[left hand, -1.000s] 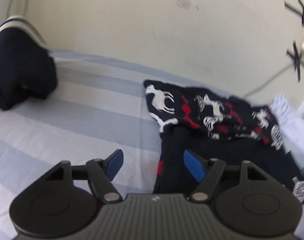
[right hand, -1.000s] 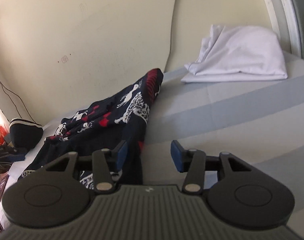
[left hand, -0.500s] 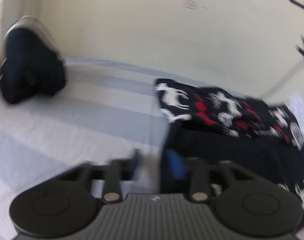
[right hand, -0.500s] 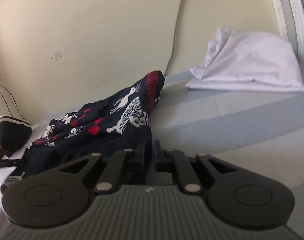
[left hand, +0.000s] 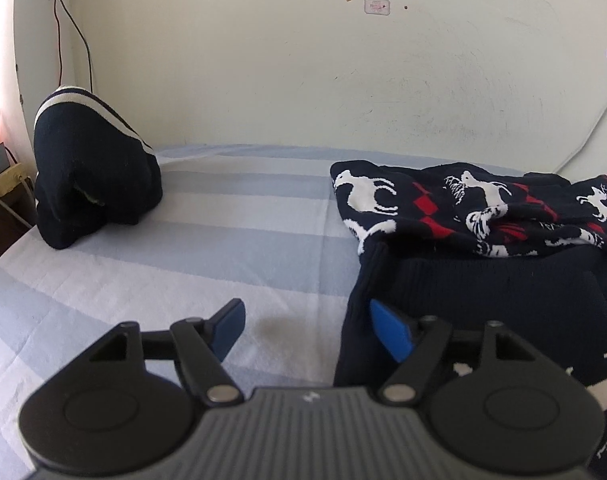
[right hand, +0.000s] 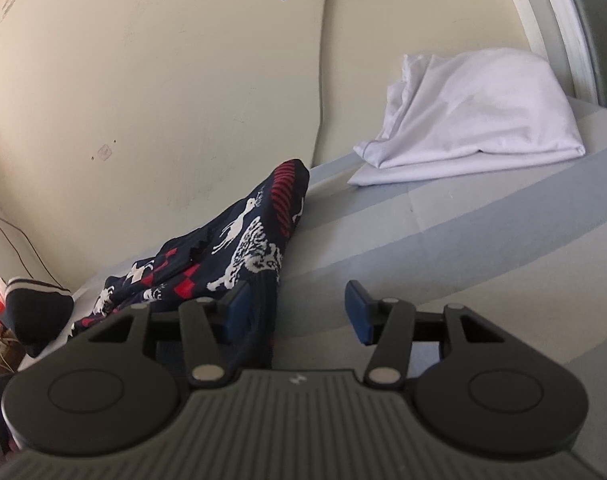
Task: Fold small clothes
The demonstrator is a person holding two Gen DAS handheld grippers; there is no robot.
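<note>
Lying on the striped bedsheet [left hand: 207,240] near the wall [left hand: 287,80], the navy sweater [left hand: 479,216] with white animals and red diamonds is stretching its long axis roughly along the wall. In the left wrist view its patterned part is running from the middle toward the right edge, and in the right wrist view one red-ribbed end [right hand: 285,194] is pointing up toward the white pillow [right hand: 475,116]. The plain dark hem is lying nearest to both cameras.

The left gripper [left hand: 307,330] is hovering at the sweater's left edge with its jaws opening; the edge of the dark fabric is sitting just inside the right blue pad, but the pads are not pressing on it. The right gripper [right hand: 295,312] is also opening its jaws at the opposite edge, where the dark fabric is lying beside its left pad without being pinched.

Well apart, a dark folded garment [left hand: 91,176] with white stripes is sitting at the far left corner of the bed.
</note>
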